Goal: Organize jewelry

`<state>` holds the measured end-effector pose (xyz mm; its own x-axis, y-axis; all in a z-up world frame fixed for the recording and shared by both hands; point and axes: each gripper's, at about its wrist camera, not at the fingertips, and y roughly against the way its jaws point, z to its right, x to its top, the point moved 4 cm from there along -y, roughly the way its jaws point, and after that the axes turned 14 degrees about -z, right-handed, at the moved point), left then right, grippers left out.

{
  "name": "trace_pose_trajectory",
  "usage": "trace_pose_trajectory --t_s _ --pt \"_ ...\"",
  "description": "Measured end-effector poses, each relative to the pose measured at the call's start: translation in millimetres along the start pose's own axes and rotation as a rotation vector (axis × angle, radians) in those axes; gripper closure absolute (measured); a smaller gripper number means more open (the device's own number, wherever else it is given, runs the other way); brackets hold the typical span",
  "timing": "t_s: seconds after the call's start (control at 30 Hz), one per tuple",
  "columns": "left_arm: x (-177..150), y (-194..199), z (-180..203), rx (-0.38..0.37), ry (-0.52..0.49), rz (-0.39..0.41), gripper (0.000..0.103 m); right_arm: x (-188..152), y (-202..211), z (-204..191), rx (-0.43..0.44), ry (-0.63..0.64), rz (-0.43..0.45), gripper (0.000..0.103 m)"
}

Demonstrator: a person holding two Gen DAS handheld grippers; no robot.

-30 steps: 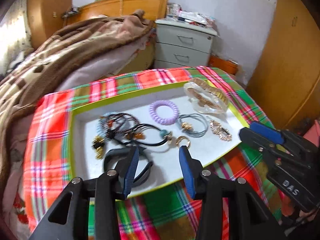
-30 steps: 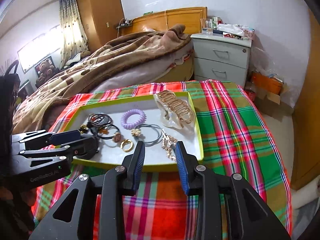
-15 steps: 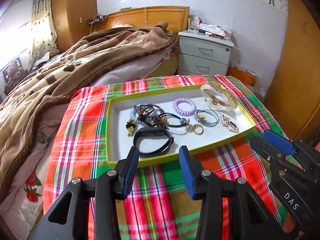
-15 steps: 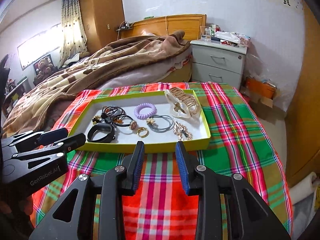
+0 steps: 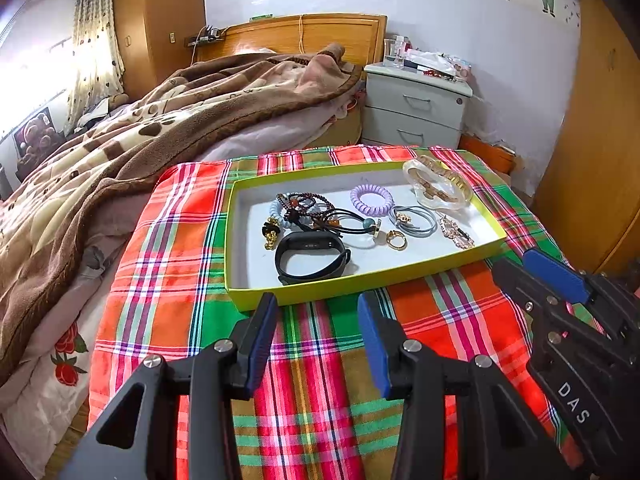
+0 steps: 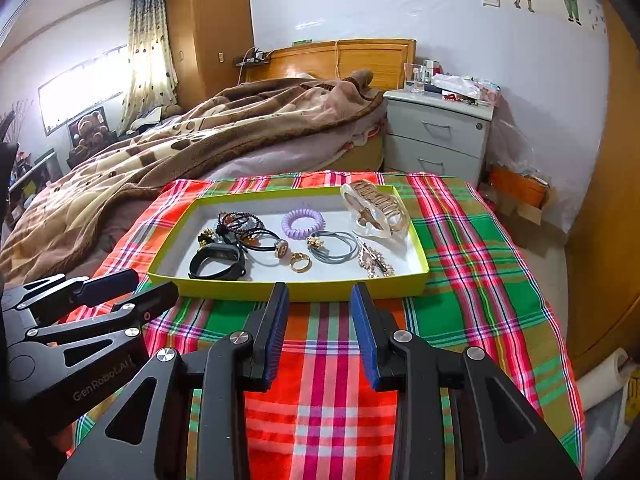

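left gripper point(image 5: 318, 304): matte black two-finger frame with triangular cut-outs
left gripper pads point(image 5: 374, 344): ribbed blue strips lining the inner faces
left gripper screws: round silver heads at the finger pivots
left gripper marking: white "GenRobot.AI" on its side, seen from the right wrist
right gripper point(image 6: 319, 294): same black frame, blue pads, silver screws
right gripper marking: white "DAS" on its side
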<state>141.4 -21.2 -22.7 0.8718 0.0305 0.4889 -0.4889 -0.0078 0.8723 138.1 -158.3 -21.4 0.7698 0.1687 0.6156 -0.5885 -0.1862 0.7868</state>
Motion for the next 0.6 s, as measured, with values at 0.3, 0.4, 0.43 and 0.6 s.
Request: trace_pose_trajectory --t_s 0.3,0.4,0.43,0.6 --pt "-1.8 -2.4 -1.2 -0.006 0.010 -0.016 0.059 -1.3 -1.0 -2.3 0.004 -0.005 -0.007 0.070" --pt "-2.0 -2.2 -2.4 -0.005 0.016 -0.015 0.059 -1.6 -2.1 -3.6 0.005 -0.003 -0.010 0.070" --pt "-2.2 -2.3 -3.3 -0.004 0.020 -0.015 0.059 -1.6 -2.3 -4.3 0.005 -0.001 -0.010 0.070" --pt "-2.6 -3.1 -7.7 -0.009 0.034 -0.022 0.059 -2.6 -1.7 -7.2 0.008 -0.001 -0.010 0.070"
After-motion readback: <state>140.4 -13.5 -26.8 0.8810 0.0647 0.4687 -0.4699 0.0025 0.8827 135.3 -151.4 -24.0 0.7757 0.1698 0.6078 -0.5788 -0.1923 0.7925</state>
